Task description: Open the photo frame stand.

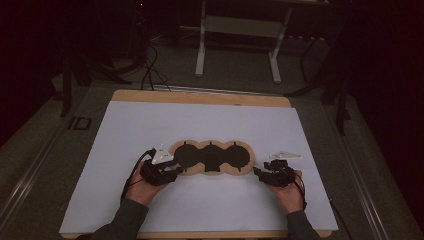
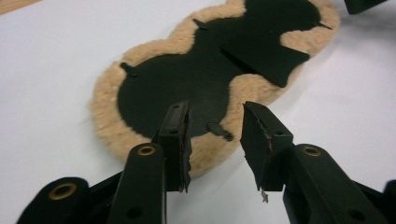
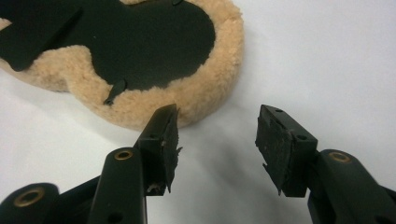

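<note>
A tan fleece pad (image 1: 212,157) with three joined round lobes and a black backing lies flat on the white sheet (image 1: 150,130). My left gripper (image 1: 176,169) is at the pad's left end, jaws open and apart from it; in the left gripper view (image 2: 215,122) the gap between the jaws frames the left lobe's near rim (image 2: 112,135). My right gripper (image 1: 258,173) is at the pad's right end, open, with bare sheet between its fingers (image 3: 217,121); the right lobe (image 3: 196,100) lies just beyond its left finger. Neither gripper holds anything.
The white sheet covers a wooden table (image 1: 200,96). A black flap (image 2: 266,58) sits on the pad's middle lobe, and small black tabs stick out onto the fleece. A white metal frame (image 1: 237,40) and cables stand on the floor beyond the table.
</note>
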{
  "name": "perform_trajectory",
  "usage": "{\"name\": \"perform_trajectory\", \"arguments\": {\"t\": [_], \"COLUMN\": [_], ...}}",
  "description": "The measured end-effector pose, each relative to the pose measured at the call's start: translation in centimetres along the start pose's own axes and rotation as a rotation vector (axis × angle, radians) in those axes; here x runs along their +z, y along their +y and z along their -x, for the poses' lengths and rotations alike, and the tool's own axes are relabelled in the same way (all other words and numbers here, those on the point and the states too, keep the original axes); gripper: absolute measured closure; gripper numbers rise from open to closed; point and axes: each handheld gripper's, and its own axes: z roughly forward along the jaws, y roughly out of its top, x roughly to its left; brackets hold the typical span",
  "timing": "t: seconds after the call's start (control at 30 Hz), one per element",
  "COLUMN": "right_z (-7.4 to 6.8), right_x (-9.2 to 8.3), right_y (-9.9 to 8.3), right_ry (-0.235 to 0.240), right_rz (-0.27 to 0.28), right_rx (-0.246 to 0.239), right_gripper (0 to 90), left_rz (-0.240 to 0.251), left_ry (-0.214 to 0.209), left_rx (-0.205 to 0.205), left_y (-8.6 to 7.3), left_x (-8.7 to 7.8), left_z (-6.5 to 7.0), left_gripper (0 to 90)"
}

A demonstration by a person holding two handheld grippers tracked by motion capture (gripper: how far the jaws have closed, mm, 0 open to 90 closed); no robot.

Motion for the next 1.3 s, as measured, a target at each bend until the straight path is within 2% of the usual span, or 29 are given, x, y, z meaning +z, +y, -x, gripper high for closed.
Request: {"name": "perform_trajectory", "arguments": {"t": [0.07,0.13,0.27,0.43,0.6,0.73,0.87,1.0,1.13,1.3], "right_z": [-0.1,-0.1,-0.1,0.1,0.4,0.4,0.4,0.5,0.7,0.7], "right_x": [-0.1,-0.3,-0.6,-0.7,-1.0,-0.9,-0.9,-0.9,-1.0,-1.0], "right_y": [0.1,0.1,0.2,0.1,0.1,0.0,0.0,0.0,-0.1,-0.2], "right_ry": [-0.002,0.004,0.047,0.037,0.037,0.034,0.025,0.019,0.017,0.017], "right_rz": [0.007,0.023,0.048,0.062,0.083,0.083,0.087,0.092,0.101,0.102], "right_rx": [0.0,0.001,0.015,0.029,0.048,0.045,0.036,0.037,0.048,0.051], "right_gripper": [49.4,47.1,47.2,48.8,49.3,48.9,48.2,48.0,48.3,48.4], "left_rz": [-0.015,-0.016,-0.016,-0.055,-0.079,-0.108,-0.131,-0.142,-0.131,-0.131], "left_ry": [-0.009,-0.013,-0.014,-0.047,-0.06,-0.06,-0.058,-0.057,-0.061,-0.06], "left_rx": [0.006,0.018,0.064,0.068,0.073,0.102,0.115,0.108,0.093,0.094], "left_y": [0.2,0.3,0.6,1.1,1.1,1.1,1.1,1.1,1.2,1.3], "left_x": [0.4,0.7,1.5,3.2,4.4,5.2,6.1,6.9,7.2,7.2], "left_z": [0.4,0.9,2.1,3.3,3.7,4.0,4.3,4.4,4.5,4.5], "left_gripper": [58.9,58.3,62.7,63.9,67.1,71.9,79.9,89.6,89.9,90.0]}}
